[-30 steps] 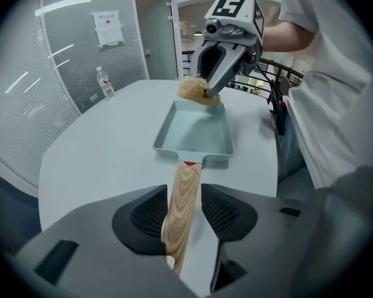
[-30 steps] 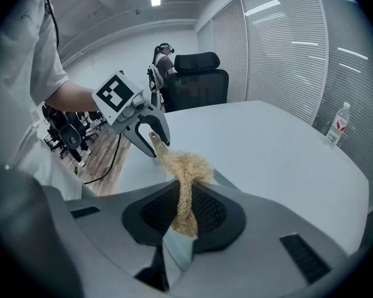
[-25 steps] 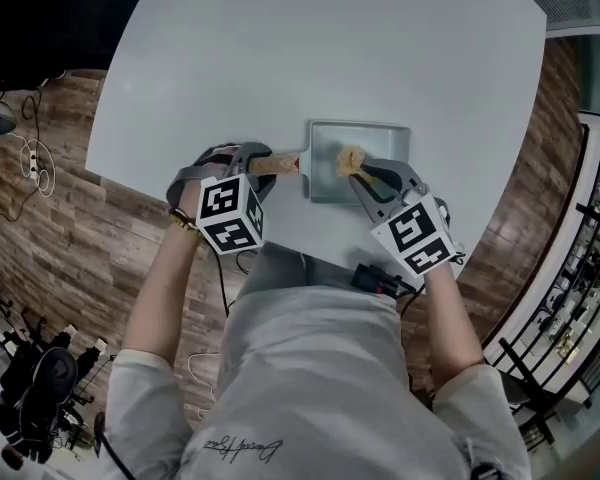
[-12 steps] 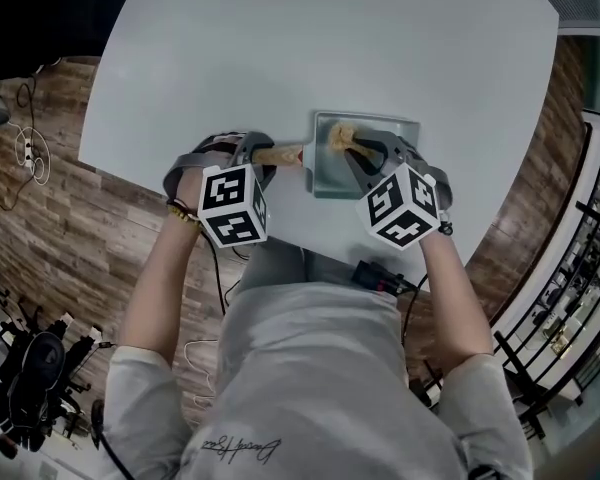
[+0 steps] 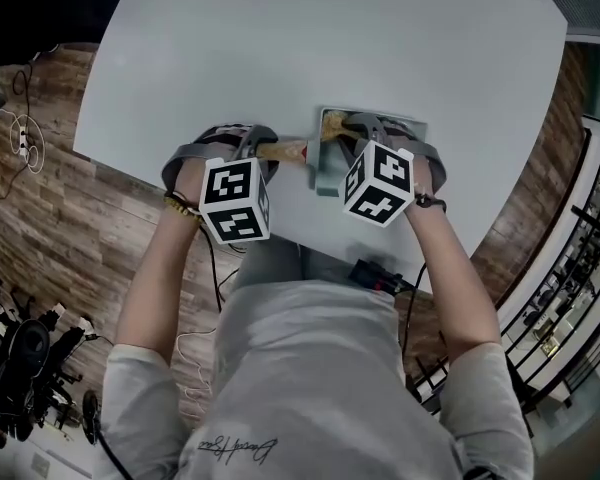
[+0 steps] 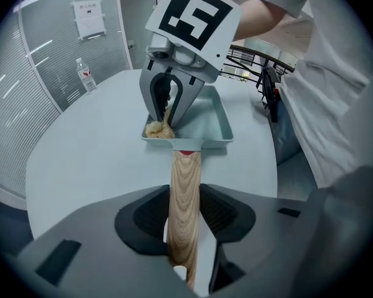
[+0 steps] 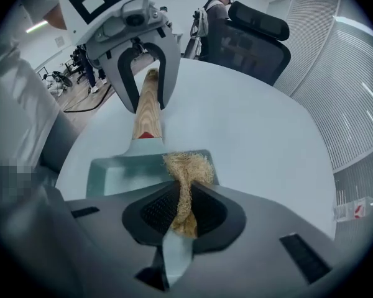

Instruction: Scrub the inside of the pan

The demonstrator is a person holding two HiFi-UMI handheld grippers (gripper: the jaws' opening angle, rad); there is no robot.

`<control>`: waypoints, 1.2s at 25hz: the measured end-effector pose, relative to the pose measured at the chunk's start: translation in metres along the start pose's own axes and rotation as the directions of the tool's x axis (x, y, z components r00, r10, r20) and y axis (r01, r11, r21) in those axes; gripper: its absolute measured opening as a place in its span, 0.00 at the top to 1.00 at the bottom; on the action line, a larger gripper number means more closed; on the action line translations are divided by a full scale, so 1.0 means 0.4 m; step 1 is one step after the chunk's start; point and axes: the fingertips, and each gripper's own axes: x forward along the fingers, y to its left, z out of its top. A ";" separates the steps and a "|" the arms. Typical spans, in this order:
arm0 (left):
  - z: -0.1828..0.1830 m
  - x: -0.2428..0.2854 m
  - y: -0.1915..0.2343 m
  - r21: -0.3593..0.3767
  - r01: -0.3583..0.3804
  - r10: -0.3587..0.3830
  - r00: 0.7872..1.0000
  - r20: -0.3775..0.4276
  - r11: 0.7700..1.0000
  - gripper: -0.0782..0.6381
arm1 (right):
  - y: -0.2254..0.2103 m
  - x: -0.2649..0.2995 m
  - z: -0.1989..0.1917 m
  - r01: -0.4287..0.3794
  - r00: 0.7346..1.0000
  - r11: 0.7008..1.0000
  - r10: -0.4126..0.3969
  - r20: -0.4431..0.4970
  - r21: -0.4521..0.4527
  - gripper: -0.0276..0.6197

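The broad pale-grey rounded worktop carries a pale grey-green rectangular pan near the edge closest to the person. The left gripper points steeply down over the pan's light wooden handle; its jaws have just been closing and now pinch that handle between their pads. The right gripper reaches into the pan, its jaws pressed on a tan fibrous scrubber, whose frayed end lies inside the pan against the wall at the handle end.
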 end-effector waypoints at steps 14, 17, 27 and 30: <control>0.008 -0.005 0.005 -0.023 -0.013 0.013 1.000 -0.005 1.000 0.67 | 0.040 0.011 -0.013 -0.067 0.985 0.977 0.033 -0.167 -0.201 0.85; 0.006 -0.006 0.006 -0.028 -0.021 0.021 1.000 -0.006 0.999 0.67 | 0.087 0.003 -0.020 -0.108 0.981 0.967 0.067 -0.180 -0.231 0.85; 0.008 -0.005 0.009 -0.033 -0.039 0.039 0.999 -0.010 0.999 0.67 | 0.224 -0.023 -0.045 -0.248 0.960 0.935 0.203 -0.192 -0.252 0.85; 0.010 -0.006 0.007 -0.032 -0.041 0.041 0.999 -0.010 0.999 0.67 | 0.235 -0.027 -0.047 -0.266 0.956 0.938 0.226 -0.187 -0.223 0.85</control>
